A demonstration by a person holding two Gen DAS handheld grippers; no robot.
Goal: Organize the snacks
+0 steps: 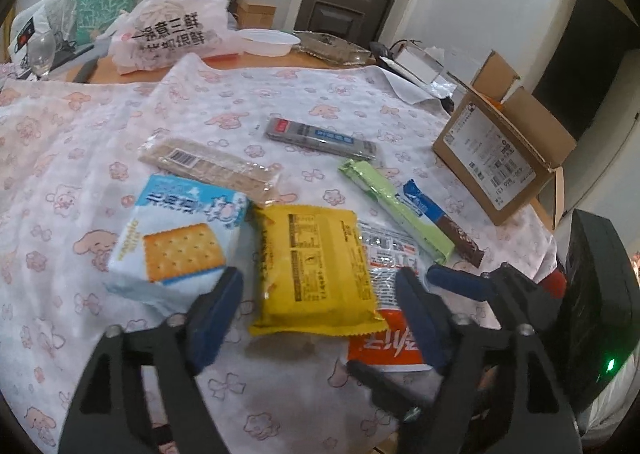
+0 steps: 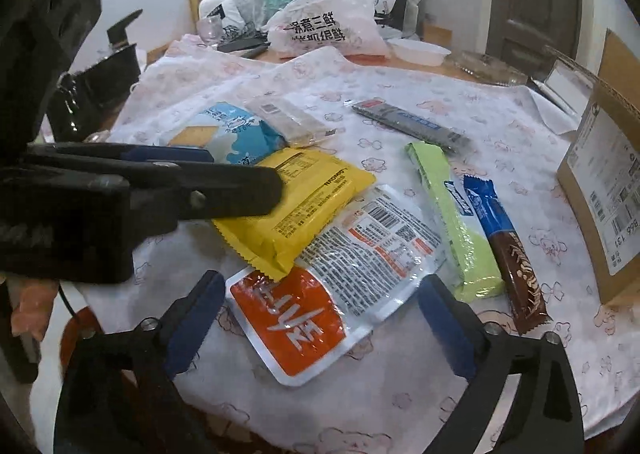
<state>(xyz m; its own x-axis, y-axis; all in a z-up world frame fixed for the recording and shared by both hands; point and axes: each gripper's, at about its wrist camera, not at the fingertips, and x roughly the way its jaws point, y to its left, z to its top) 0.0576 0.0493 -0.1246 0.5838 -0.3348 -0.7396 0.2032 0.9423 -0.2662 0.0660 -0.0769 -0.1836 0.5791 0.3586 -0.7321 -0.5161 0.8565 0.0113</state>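
Note:
Several snack packs lie on a pink-patterned cloth (image 1: 80, 158). My left gripper (image 1: 316, 314) is open, its blue pads on either side of a yellow packet (image 1: 316, 266) without touching it. A blue-and-white cracker pack (image 1: 180, 238) lies just left of it. My right gripper (image 2: 320, 314) is open and straddles an orange-and-white pouch (image 2: 336, 278), which is partly tucked under the yellow packet (image 2: 296, 202). To the right lie a green bar (image 2: 452, 222) and a blue-and-brown chocolate bar (image 2: 508, 246). The left gripper (image 2: 246, 170) reaches in from the left.
A clear wafer pack (image 1: 208, 166) and a grey bar (image 1: 320, 138) lie farther back. An open cardboard box (image 1: 504, 158) stands at the right edge. Behind the cloth are a white plastic bag (image 1: 172, 26), a white bowl (image 1: 268, 40) and a glass (image 1: 40, 54).

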